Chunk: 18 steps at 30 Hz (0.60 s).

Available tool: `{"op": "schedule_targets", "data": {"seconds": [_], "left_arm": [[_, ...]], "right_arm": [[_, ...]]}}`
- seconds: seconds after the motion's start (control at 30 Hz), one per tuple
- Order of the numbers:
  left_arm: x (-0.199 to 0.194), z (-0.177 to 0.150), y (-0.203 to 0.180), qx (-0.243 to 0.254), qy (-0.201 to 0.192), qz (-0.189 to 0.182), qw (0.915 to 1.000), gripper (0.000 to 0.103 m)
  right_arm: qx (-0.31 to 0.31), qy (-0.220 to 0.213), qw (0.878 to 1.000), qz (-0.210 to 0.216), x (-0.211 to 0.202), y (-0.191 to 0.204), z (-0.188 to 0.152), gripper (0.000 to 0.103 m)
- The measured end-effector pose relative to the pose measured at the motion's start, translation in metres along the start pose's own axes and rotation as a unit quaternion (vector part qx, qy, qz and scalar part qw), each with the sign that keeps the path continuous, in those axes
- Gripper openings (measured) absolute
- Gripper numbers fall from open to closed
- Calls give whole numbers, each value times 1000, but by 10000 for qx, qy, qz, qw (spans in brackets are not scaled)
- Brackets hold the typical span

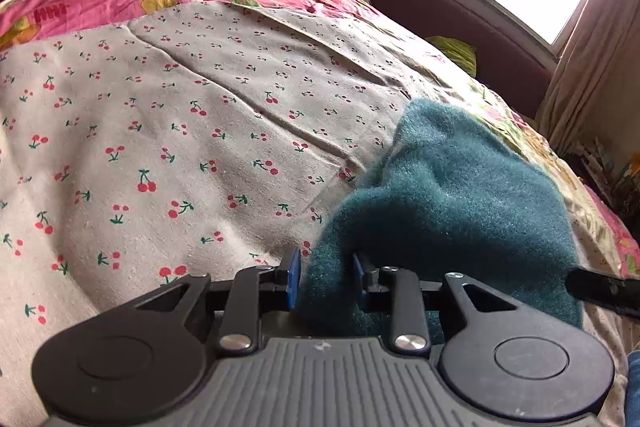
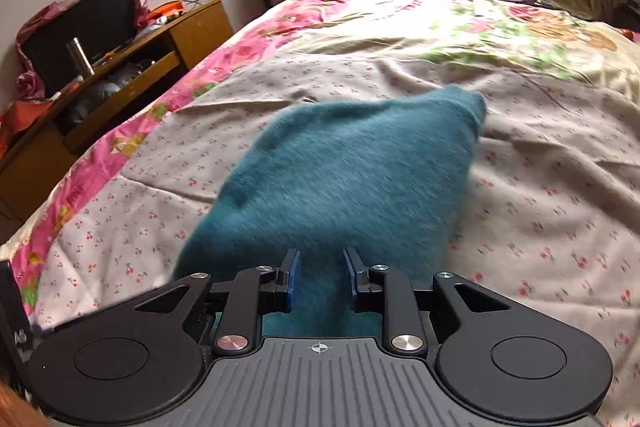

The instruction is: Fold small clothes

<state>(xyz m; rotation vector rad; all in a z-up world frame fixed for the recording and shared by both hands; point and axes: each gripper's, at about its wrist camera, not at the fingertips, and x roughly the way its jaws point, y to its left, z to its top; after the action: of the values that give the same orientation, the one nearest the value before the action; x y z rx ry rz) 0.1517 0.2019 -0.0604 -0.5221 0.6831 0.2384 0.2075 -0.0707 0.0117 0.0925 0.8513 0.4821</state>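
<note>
A fuzzy teal garment was held above the bed, over its cherry-print cover, each hand-held gripper pinching an edge: left, right. The fold seemed just begun; next, the lifted edge probably needed carrying across and laying flat.

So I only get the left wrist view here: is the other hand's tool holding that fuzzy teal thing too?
Observer: Yes, the right gripper has the teal garment bunched between its fingers.
Operator: Is it lying flat over there?
Observer: No, it looks lifted off the bedspread, stretched toward one far corner.
Operator: Anything on that desk?
Observer: A steel flask stands upright on the wooden desk.
</note>
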Motion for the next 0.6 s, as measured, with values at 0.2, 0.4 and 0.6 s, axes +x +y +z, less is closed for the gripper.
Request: {"op": "schedule_targets", "data": {"seconds": [0.2, 0.4, 0.6], "left_arm": [[10, 4, -16, 466, 143, 349, 9982, 42], [0, 8, -30, 904, 139, 620, 9939, 45], [-39, 19, -41, 1124, -186, 761, 9906, 43]], "right_arm": [[616, 386, 9973, 72, 23, -24, -37, 24], [871, 93, 9953, 411, -6, -36, -33, 24], [1087, -455, 9910, 628, -32, -59, -19, 24]]}}
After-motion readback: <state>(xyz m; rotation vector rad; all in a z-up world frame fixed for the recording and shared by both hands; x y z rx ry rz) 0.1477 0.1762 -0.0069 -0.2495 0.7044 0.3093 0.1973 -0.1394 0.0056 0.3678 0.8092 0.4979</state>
